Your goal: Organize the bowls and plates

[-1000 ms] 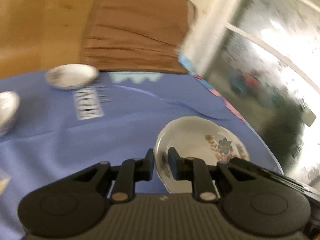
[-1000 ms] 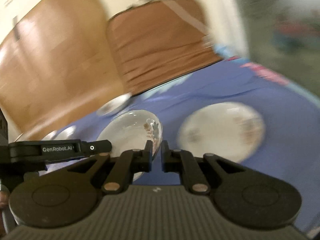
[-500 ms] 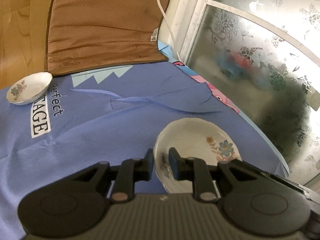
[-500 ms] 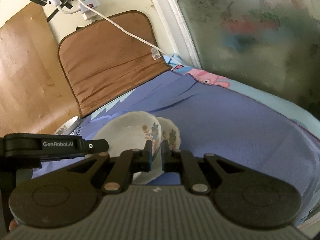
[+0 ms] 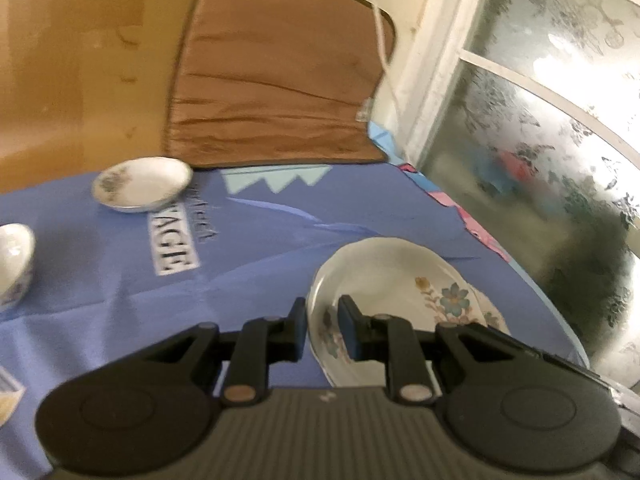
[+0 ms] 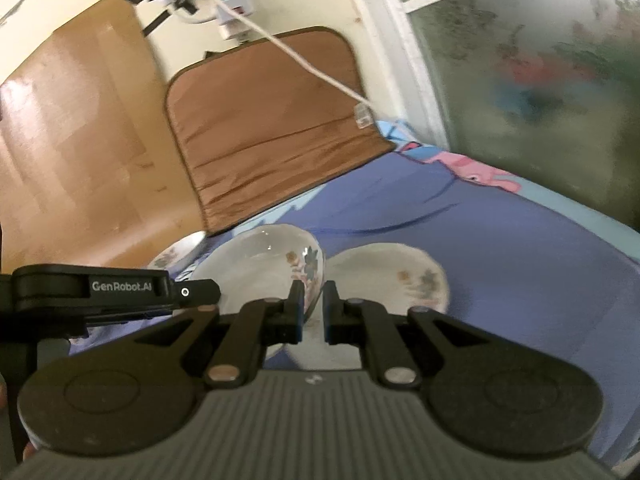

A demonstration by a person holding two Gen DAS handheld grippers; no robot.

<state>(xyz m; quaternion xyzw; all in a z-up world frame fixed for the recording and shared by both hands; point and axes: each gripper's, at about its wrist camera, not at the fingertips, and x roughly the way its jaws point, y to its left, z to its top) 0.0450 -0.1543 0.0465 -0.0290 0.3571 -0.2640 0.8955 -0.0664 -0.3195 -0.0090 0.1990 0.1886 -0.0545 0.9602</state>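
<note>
— What do we have under us?

— A blue cloth point(image 5: 248, 292) spread over the surface, with a brown mat point(image 5: 276, 92) propped at its far edge.

— And in our left gripper point(image 5: 322, 330)?

— A flowered plate point(image 5: 396, 280). Its near rim runs up between the two fingers, one inside the plate and one outside, and they are clamped on it.

— Our right gripper point(image 6: 311, 308)?

— It pinches the rim of a flowered bowl point(image 6: 260, 268) the same way; the bowl sits left of the fingers. In that view a second plate point(image 6: 392, 276) lies on the cloth just right of the bowl.

— Anything farther off?

— From the left wrist we see a small saucer point(image 5: 142, 190) near the mat, and a small bowl point(image 5: 14, 256) at the left edge, well apart.
</note>
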